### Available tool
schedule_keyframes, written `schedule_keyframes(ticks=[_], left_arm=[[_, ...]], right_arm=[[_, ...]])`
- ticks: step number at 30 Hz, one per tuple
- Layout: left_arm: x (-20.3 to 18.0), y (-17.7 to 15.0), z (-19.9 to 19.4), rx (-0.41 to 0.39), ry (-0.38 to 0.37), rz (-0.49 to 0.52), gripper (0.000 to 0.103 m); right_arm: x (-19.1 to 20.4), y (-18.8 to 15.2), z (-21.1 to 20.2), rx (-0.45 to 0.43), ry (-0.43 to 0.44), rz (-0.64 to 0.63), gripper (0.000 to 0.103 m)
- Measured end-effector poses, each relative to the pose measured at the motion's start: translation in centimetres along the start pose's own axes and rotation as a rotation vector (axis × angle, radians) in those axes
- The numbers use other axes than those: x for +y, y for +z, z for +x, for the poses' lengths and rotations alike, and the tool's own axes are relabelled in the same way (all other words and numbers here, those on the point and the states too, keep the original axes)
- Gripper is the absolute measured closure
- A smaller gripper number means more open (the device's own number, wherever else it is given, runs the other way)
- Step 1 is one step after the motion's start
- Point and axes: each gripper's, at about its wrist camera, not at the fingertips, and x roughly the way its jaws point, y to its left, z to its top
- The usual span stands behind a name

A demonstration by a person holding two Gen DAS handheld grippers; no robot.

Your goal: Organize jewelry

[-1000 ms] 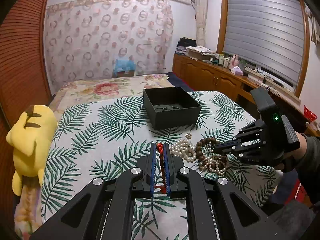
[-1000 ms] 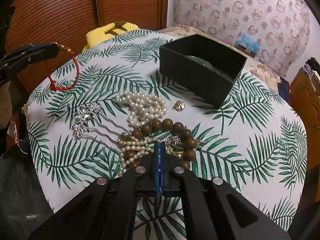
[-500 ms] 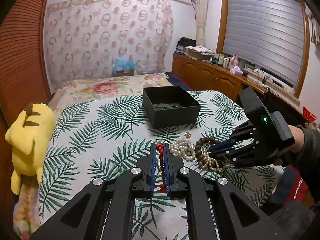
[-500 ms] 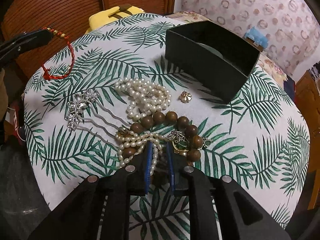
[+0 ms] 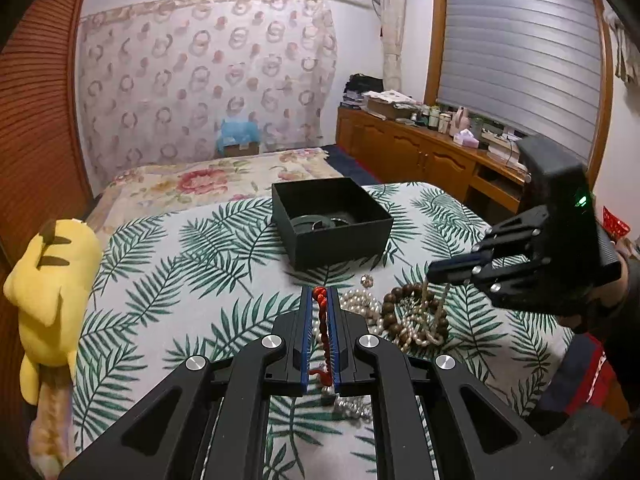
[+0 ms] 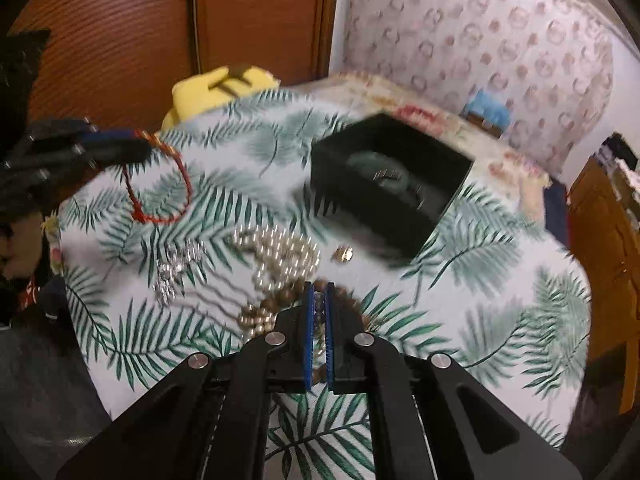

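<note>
Right claw point(image 5: 434, 273) has lifted beads; black box point(image 5: 332, 224) holds bangles.

My left gripper point(image 5: 320, 300), lower centre of its own view, has its fingers nearly together, pinching something thin. My right gripper point(image 5: 434, 270), tips closed, hangs at mid-right there.

left wrist view looked forward low over palm-print tablecloth point(image 5: 168, 280) toward bed and window; right wrist view looked from opposite side toward brown wardrobe, blurred. both shared open black square box point(image 5: 332, 220) point(image 6: 384, 184), close.
</note>
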Motion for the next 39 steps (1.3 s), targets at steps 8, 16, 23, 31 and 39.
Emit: schedule_keyframes(ticks=[8,16,23,31,39], left_arm=[[0.1,1.4,0.8,-0.016,-0.008,0.006,0.097],[0.1,3.0,1.3,-0.037,-0.005,0.014,0.096],[0.0,4.4,1.7,-0.054,-0.006,0.027,0.097],[0.1,5.8,2.3,-0.066,-0.014,0.029,0.096],[0.2,6.8,3.4,-0.063,-0.006,0.046,0.096]], right_arm=[[-1.7,2.7,-3.3,-0.105,-0.045,0.013,0.097],[-2.7,5.2,-5.8,-0.184,-0.09,0.011,0.097],[-3.3,7.5,-7.7,-0.248,-0.114,0.005,0.097],[-4.5,10.7,-8.9,-0.305,-0.153,-0.004,0.097],[-6.3,13.4,-8.5,-0.329,-0.187,0.004,0.097]])
